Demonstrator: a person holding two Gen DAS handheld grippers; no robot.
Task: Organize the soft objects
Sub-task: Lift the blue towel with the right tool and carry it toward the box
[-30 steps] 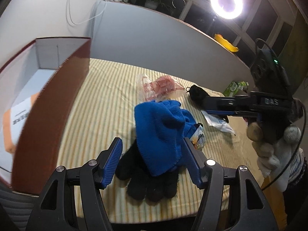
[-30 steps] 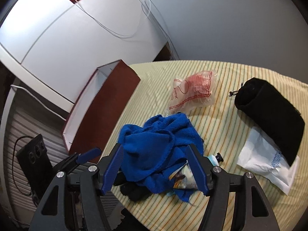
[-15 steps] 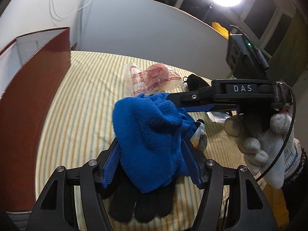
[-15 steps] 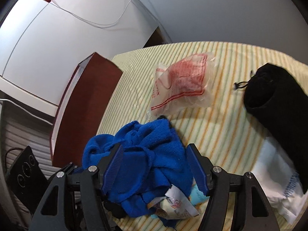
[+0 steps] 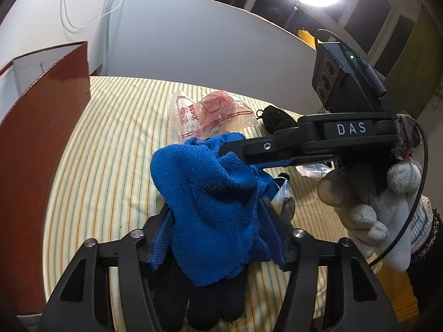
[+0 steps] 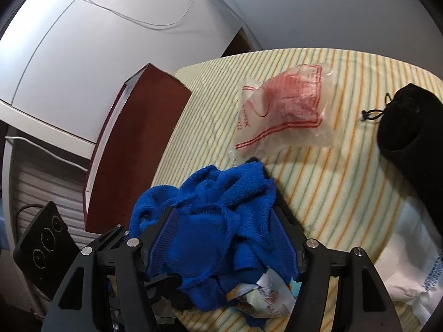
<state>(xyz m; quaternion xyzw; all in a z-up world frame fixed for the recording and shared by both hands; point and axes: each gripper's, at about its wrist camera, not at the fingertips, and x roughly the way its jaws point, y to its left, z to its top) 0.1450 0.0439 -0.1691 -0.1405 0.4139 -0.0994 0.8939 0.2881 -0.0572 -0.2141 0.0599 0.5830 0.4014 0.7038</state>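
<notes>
1. Between the left gripper's [image 5: 214,238] fingers lay the blue towel [image 5: 210,202], bunched over a black glove [image 5: 205,301] on the striped counter [image 5: 110,144]; they had just been closing and now pinched it.
2. Opposite, the right gripper [image 6: 224,246] straddled the same heap, half-open, its grip unclear.
3. Both had descended since earlier; the box [image 5: 36,166] stood left.

1. Blue towel [image 5: 213,207], centre.
2. Black glove [image 5: 205,298], at 6 o'clock.
3. Cream tablecloth [image 5: 116,138], orange and green stripes.
4. Clear bag [image 6: 285,113], red print, at 1 o'clock.
5. Dark-red box [image 5: 41,149], at 9 o'clock.
</notes>
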